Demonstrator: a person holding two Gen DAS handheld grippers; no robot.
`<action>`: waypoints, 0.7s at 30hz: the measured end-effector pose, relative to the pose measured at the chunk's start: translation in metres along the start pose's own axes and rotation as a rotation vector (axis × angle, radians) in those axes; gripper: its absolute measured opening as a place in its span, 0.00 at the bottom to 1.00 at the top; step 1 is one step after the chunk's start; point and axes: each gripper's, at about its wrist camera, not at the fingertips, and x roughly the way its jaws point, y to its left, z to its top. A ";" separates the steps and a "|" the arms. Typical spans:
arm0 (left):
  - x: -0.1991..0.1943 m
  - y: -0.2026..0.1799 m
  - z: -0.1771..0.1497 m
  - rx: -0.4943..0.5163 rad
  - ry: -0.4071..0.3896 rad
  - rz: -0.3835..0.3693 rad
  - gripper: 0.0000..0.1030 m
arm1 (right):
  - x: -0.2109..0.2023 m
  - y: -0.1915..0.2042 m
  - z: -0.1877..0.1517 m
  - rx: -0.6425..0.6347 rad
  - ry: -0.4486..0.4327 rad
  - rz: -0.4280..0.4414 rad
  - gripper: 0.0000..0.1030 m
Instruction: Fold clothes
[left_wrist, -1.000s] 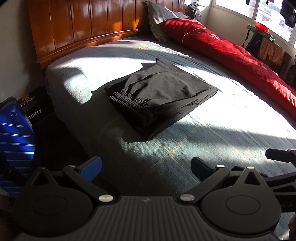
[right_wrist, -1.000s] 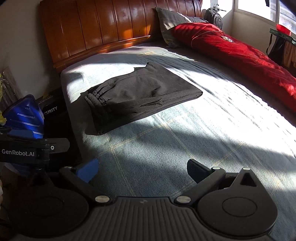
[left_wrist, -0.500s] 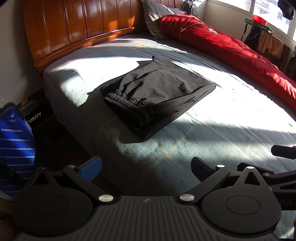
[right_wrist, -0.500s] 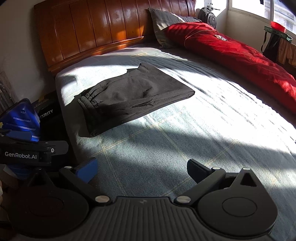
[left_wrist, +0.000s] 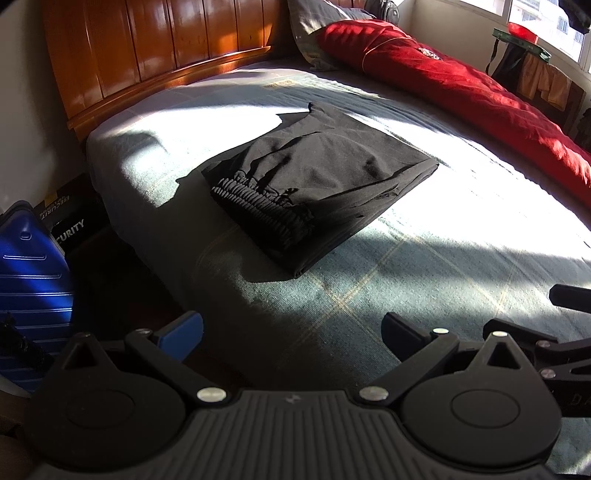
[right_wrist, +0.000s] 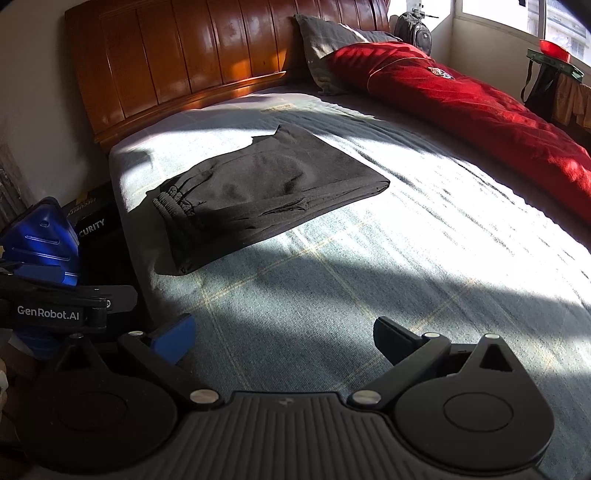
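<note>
From where I sit, the fold looks finished. The black trousers (left_wrist: 321, 184) lie as a flat, squared bundle on the bed (left_wrist: 461, 236) near its left edge, elastic waistband facing me, and neither tool is touching them. What is left, I judge, is at most a tidy of the raised corner at the far end, or fetching another garment, though none shows in either view.

Going left to right: the blue suitcase (left_wrist: 29, 266) stands on the floor beside the bed, with a black box (left_wrist: 70, 225) printed with partial lettering just behind it. My left gripper (left_wrist: 291, 332) hangs over the near edge of the mattress with its jaws spread wide and nothing between them. The trousers sit ahead of it, half in sun and half in shadow (the glare makes the creases hard to read, so I can't say how neat the underside layers are). My right gripper (right_wrist: 284, 332) hovers over bare sheet, jaws equally wide apart and empty.

Behind everything runs the wooden headboard (right_wrist: 207, 62), then a grey pillow (right_wrist: 325, 40), and the red quilt (right_wrist: 480, 107) stretches along the right side, well apart from the trousers. Nothing lies between the grippers and the bundle.
</note>
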 end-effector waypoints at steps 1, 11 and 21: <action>0.001 0.000 0.000 0.000 0.000 0.000 0.99 | 0.000 0.000 0.000 -0.001 0.000 -0.001 1.00; 0.004 0.000 0.003 0.004 0.003 -0.003 0.99 | 0.004 0.000 0.003 -0.003 0.006 -0.004 1.00; 0.009 -0.002 0.004 0.010 0.011 -0.010 0.99 | 0.006 -0.001 0.005 -0.002 0.010 -0.005 1.00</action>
